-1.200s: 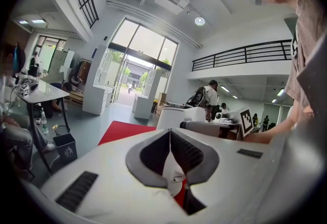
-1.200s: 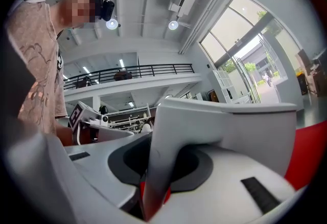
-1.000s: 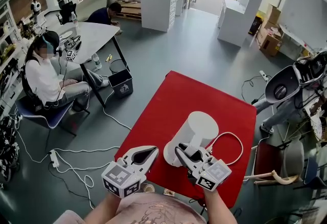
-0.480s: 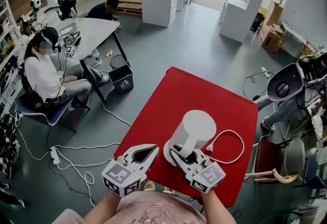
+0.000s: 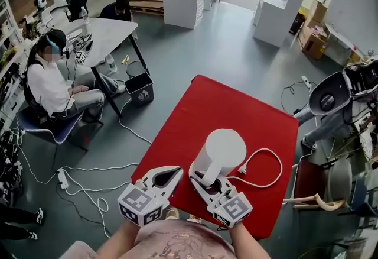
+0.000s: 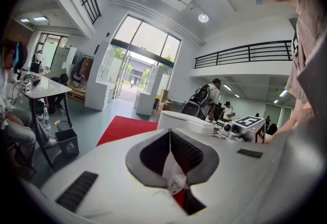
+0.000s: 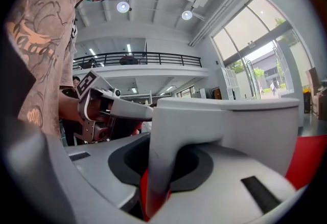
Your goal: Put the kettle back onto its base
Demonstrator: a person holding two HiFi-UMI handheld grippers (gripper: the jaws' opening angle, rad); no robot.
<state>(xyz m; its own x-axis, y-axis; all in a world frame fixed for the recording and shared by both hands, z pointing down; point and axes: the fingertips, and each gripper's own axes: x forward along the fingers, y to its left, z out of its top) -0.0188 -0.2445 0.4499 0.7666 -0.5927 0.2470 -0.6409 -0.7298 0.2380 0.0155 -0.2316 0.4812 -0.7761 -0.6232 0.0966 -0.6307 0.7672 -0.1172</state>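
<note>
Right gripper (image 5: 205, 179) clamps upright kettle (image 5: 223, 146); handle (image 7: 159, 166) nearside.

In the head view the right claw (image 5: 208, 181) covers the handle (image 7: 162, 164) of the kettle (image 5: 221, 148), which hides whatever lies beneath it.

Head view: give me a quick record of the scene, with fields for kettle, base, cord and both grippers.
surface: red table
kettle: white, upright, over the table's near part
base: not clearly made out under the kettle; whether it is seated cannot be told
cord: white, looped on the table to the right of the kettle
right gripper: jaws closed on the kettle's handle
left gripper: jaws together, empty, left of the kettle and apart from it
</note>
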